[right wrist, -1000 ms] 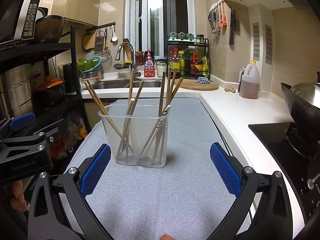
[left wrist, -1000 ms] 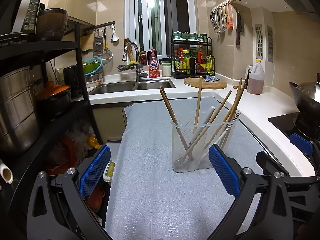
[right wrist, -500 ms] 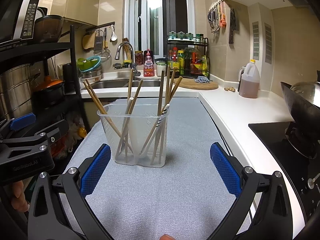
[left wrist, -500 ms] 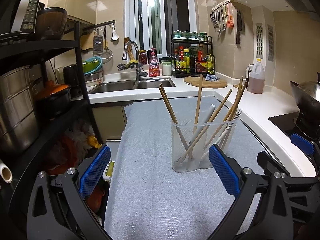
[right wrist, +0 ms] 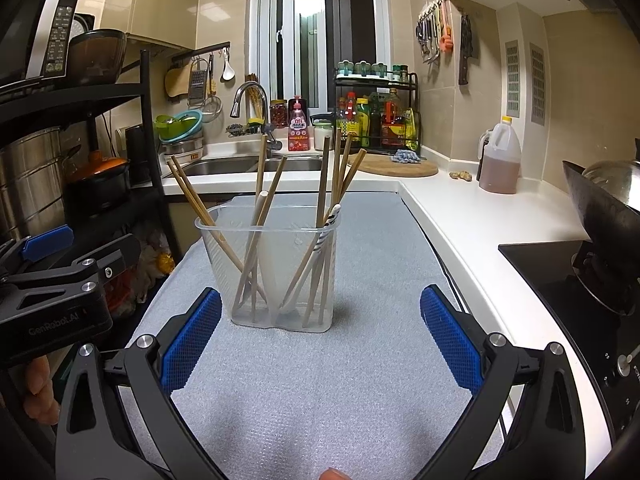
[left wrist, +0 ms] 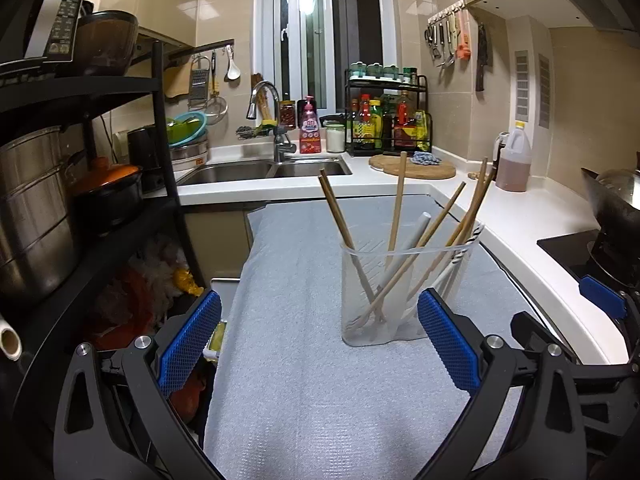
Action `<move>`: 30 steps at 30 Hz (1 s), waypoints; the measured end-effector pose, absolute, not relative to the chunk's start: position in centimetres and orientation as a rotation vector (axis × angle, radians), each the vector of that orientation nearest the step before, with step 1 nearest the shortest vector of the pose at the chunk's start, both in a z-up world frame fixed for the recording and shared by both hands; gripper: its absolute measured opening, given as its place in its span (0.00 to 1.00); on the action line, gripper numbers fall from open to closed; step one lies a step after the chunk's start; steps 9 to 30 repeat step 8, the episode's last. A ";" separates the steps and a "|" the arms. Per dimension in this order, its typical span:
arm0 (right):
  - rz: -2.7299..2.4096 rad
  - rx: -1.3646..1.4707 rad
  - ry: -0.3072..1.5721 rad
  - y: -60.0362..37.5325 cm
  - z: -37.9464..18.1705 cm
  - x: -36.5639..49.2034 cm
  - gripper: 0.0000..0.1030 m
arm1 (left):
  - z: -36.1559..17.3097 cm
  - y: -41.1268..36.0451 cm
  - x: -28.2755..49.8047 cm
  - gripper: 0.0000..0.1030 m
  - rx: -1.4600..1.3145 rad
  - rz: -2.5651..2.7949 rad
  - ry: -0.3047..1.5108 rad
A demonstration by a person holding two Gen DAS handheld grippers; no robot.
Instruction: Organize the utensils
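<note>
- While both claws hang wide apart and empty, your left claw (left wrist: 318, 344) and right claw (right wrist: 320, 342) face the clear plastic holder (right wrist: 269, 270), which stands upright on the grey mat (right wrist: 320, 392) covering the table, between the sink side and the stove side.
- Expect the holder to be light, thin-walled and slick — it may flex or tip under a hard squeeze, so take it low across its flat walls.
- Treat the wooden chopsticks (right wrist: 324, 178) as stiff, light and slim; pinch one by its upper end, above the rim.
- Note how they lean loosely in all directions, with a pale white utensil (right wrist: 262, 208) and a striped-handled one (right wrist: 332, 216) among them — lifting one may drag its neighbours.
</note>
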State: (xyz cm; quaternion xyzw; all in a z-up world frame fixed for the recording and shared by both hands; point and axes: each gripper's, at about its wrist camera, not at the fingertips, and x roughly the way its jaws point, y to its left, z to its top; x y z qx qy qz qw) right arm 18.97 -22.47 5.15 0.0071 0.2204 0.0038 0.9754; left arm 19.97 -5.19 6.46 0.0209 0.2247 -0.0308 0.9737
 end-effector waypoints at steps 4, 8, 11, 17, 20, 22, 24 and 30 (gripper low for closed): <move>0.006 0.014 0.444 -22.4 5.0 19.0 0.95 | 6.5 -5.3 19.9 0.93 0.052 -0.052 0.452; 0.006 0.015 0.444 -22.4 5.0 19.0 0.95 | 6.5 -5.5 19.8 0.93 0.057 -0.044 0.457; 0.006 0.015 0.444 -22.4 5.0 19.0 0.95 | 6.5 -5.5 19.8 0.93 0.057 -0.044 0.457; 0.006 0.015 0.444 -22.4 5.0 19.0 0.95 | 6.5 -5.5 19.8 0.93 0.057 -0.044 0.457; 0.006 0.015 0.444 -22.4 5.0 19.0 0.95 | 6.5 -5.5 19.8 0.93 0.057 -0.044 0.457; 0.006 0.015 0.444 -22.4 5.0 19.0 0.95 | 6.5 -5.5 19.8 0.93 0.057 -0.044 0.457; 0.006 0.015 0.444 -22.4 5.0 19.0 0.95 | 6.5 -5.5 19.8 0.93 0.057 -0.044 0.457; 0.006 0.015 0.444 -22.4 5.0 19.0 0.95 | 6.5 -5.5 19.8 0.93 0.057 -0.044 0.457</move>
